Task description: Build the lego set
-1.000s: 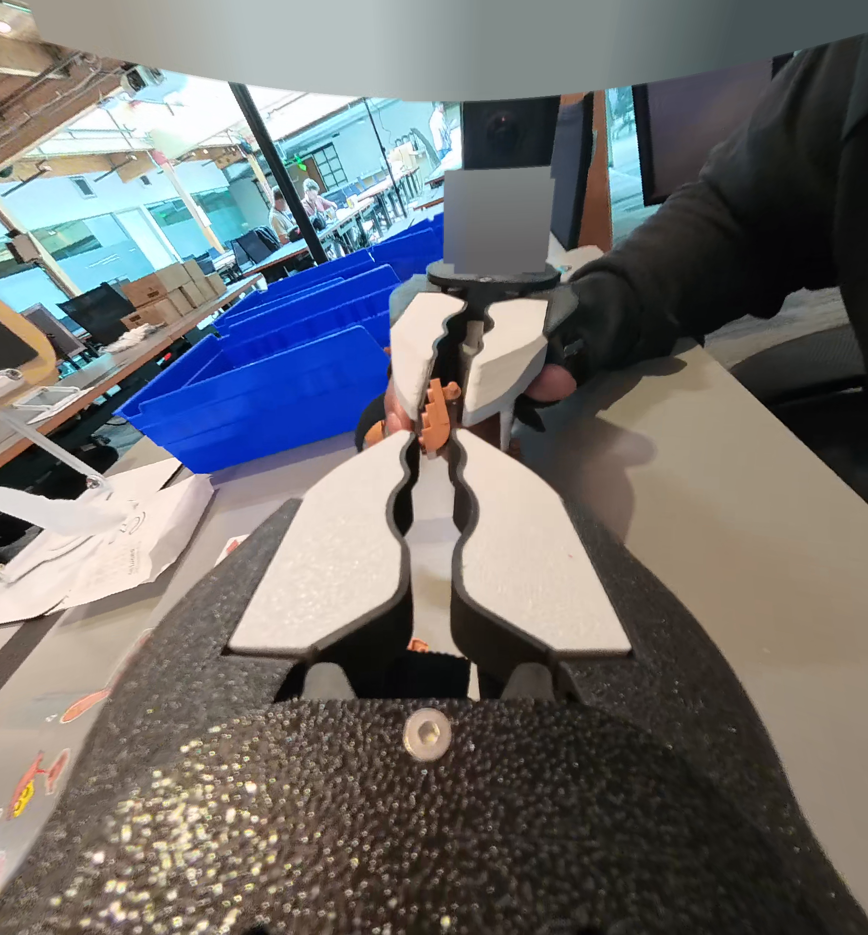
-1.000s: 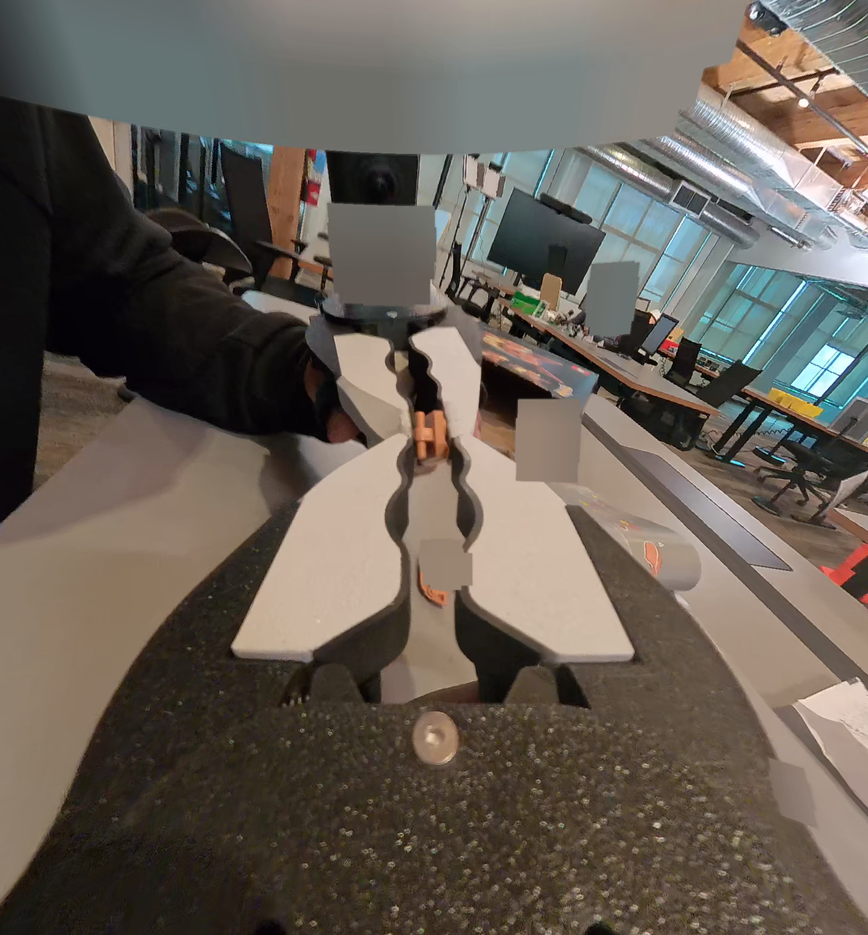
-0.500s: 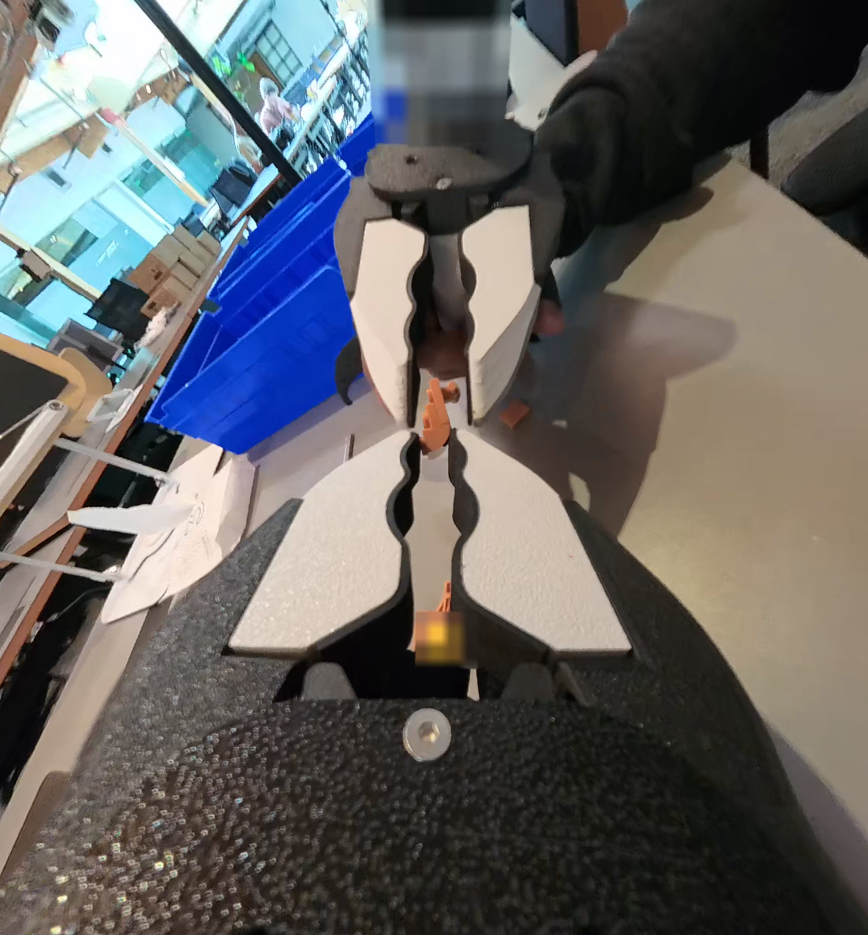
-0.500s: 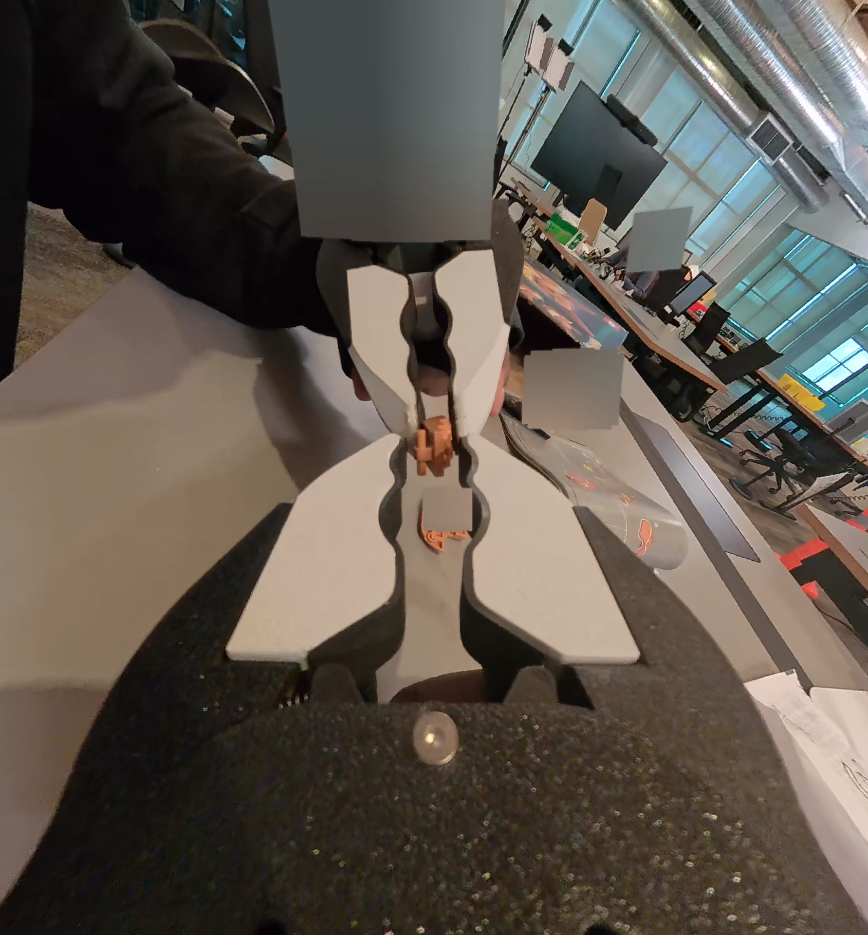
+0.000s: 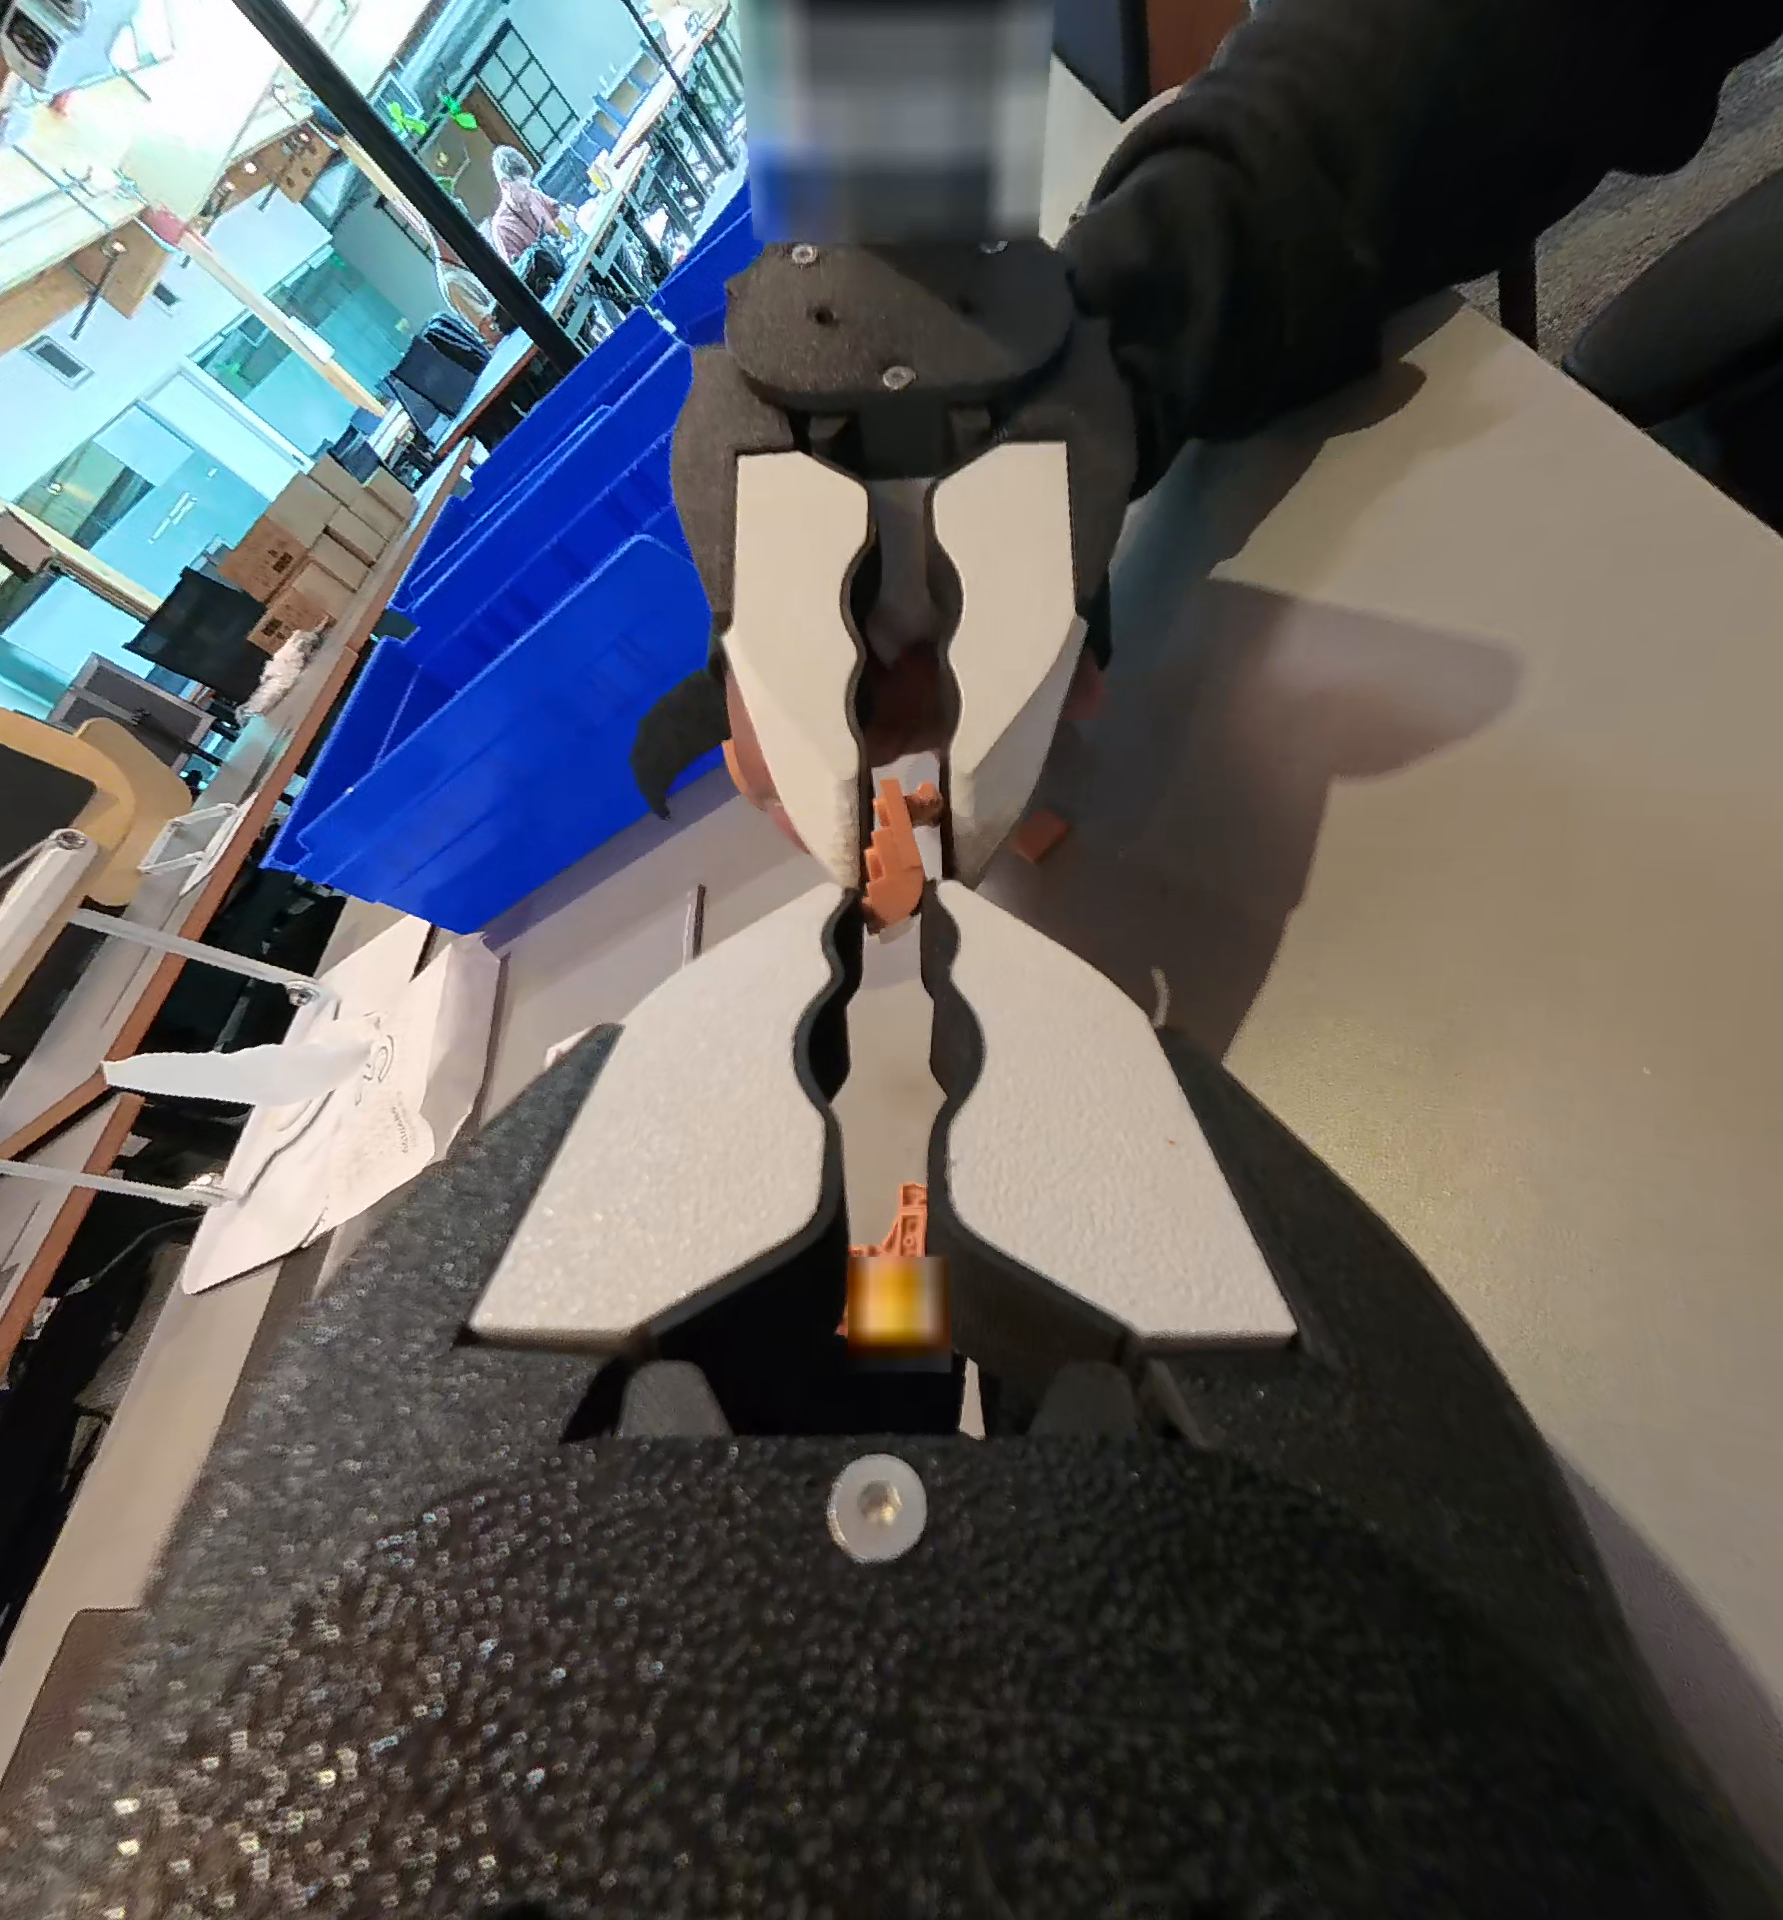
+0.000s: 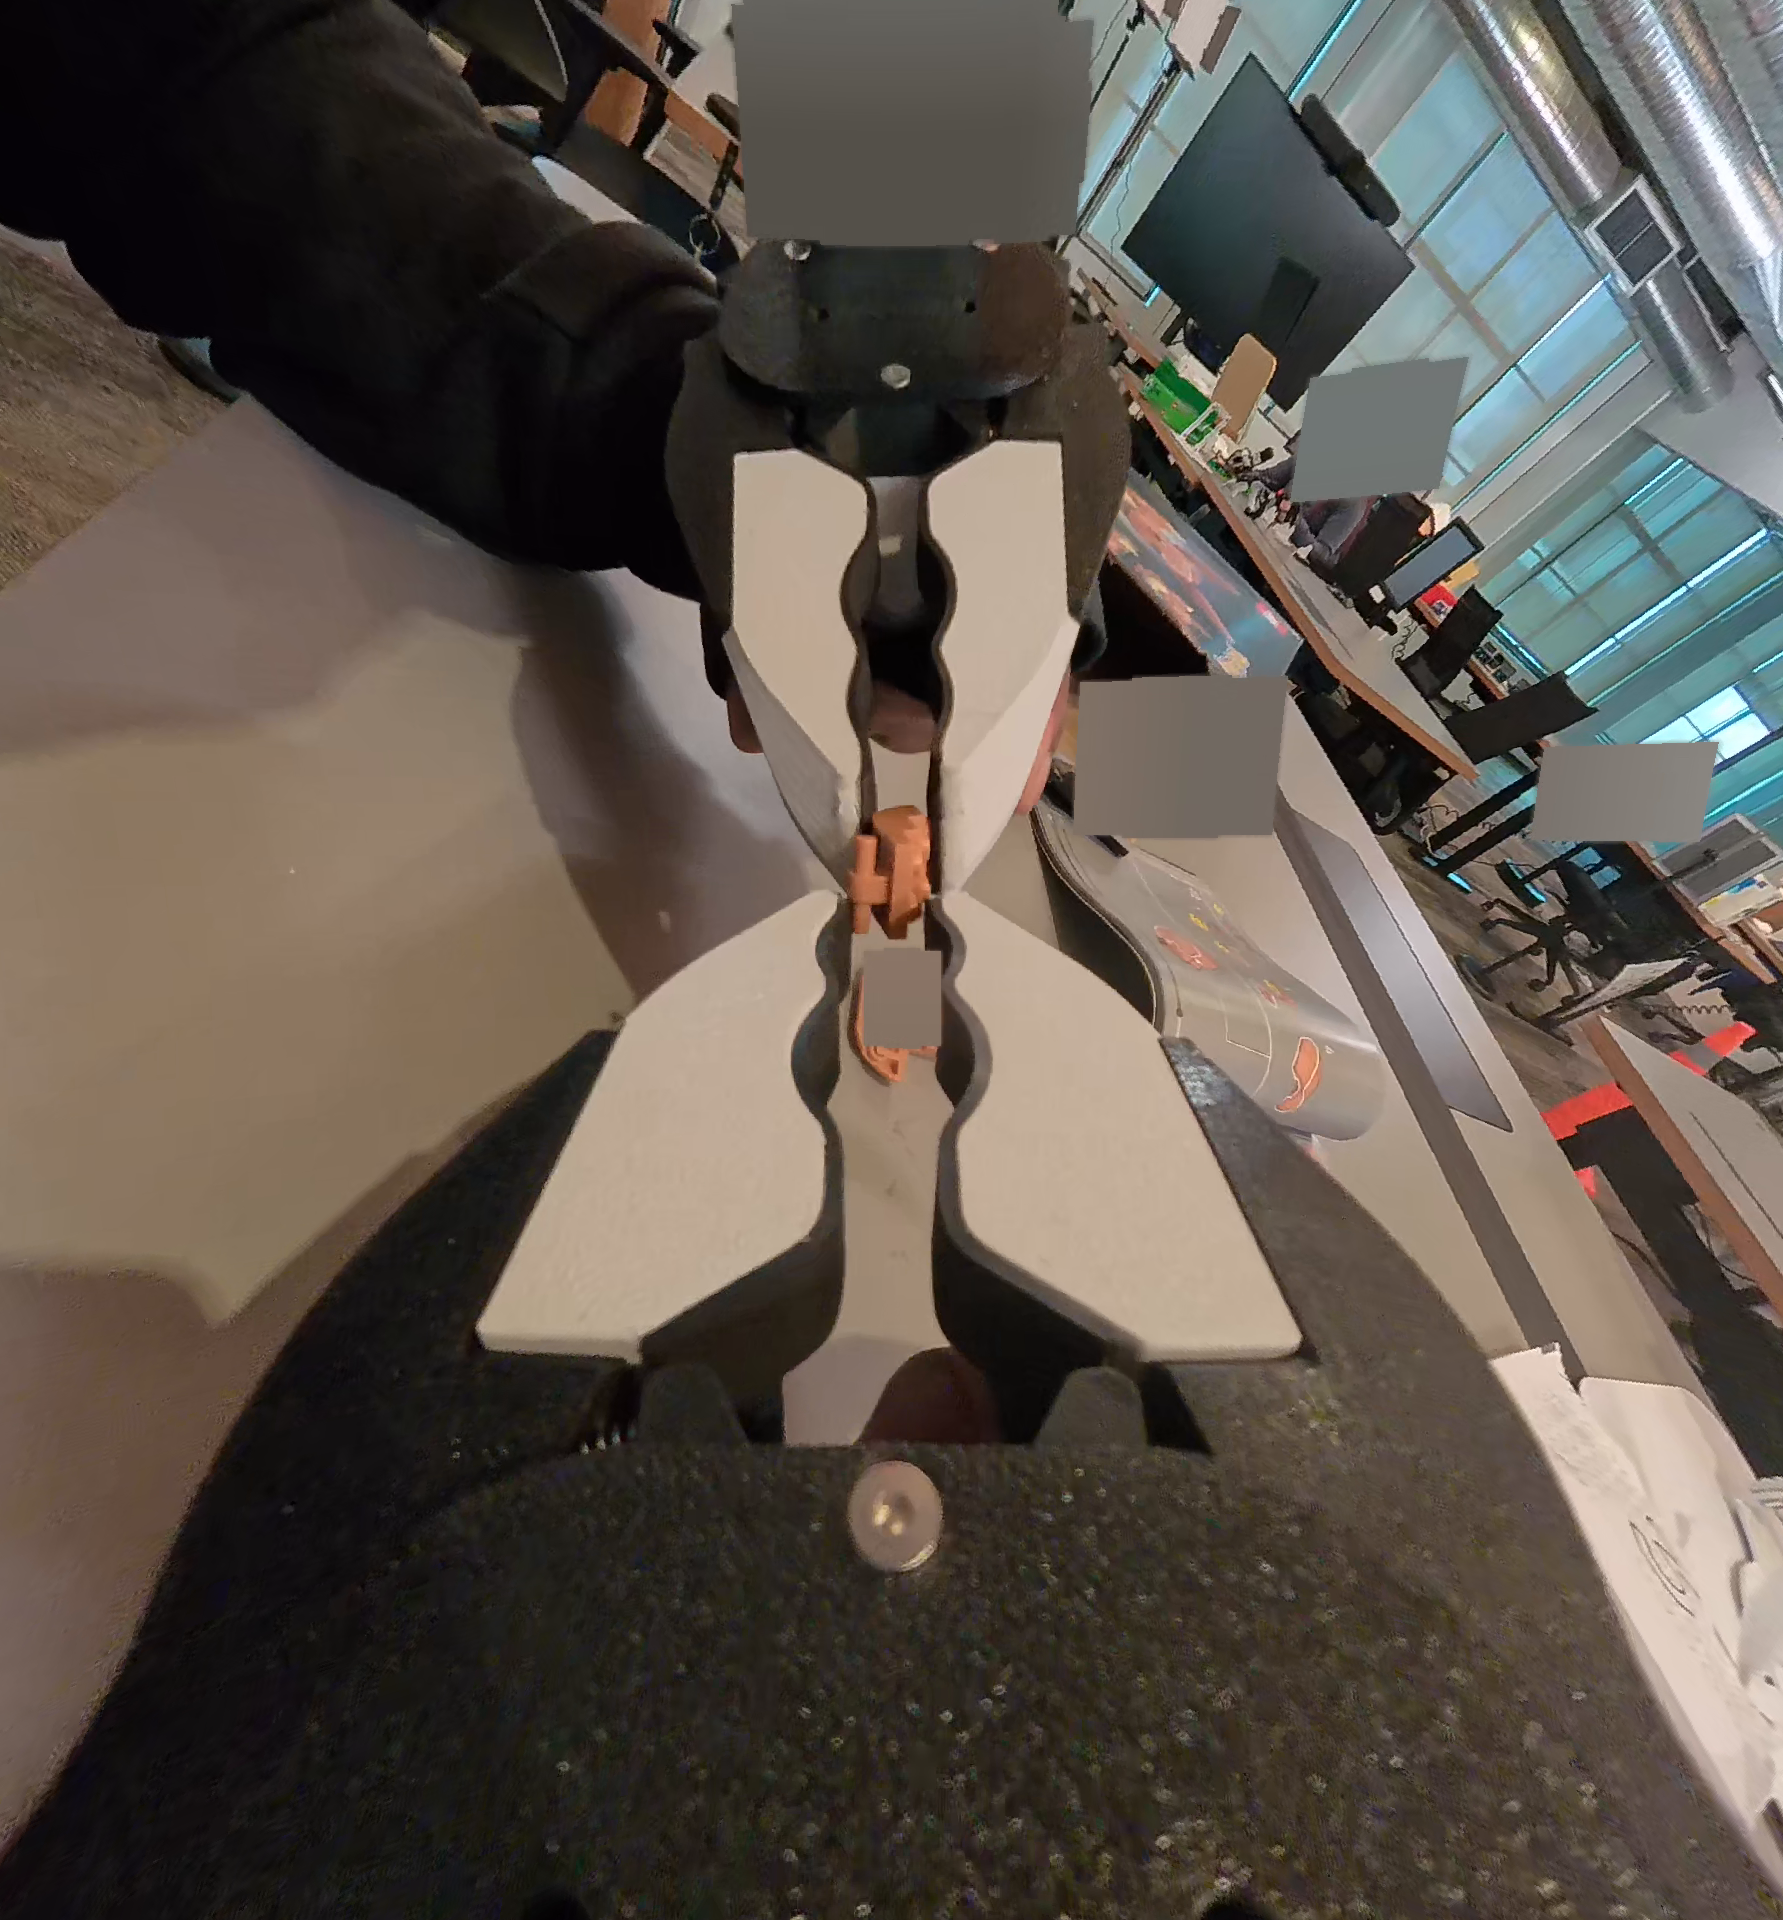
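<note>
My two grippers meet tip to tip above the grey table (image 5: 1489, 935). Between them is a small orange plastic piece (image 5: 892, 857), also in the right wrist view (image 6: 892, 862). My left gripper (image 5: 882, 909) is shut on its near end. My right gripper (image 6: 892, 914) is shut on the other end. In the left wrist view the right gripper (image 5: 902, 842) comes down from above, held by a hand in a dark glove (image 5: 1230, 260). Another orange part (image 6: 887, 1070) lies on the table below the tips.
Blue bins (image 5: 513, 675) stand at the table's far left, with white papers (image 5: 367, 1101) beside them. A small orange brick (image 5: 1038, 836) lies on the table. A rolled printed mat (image 6: 1261, 1008) and more papers (image 6: 1645, 1507) lie to the right. Less than 4 cm separates the two grippers' tips.
Both grippers tilted to look down at the table, still tip to tip. My right jaws widened a little half a second ago and have closed again on the orange piece.
</note>
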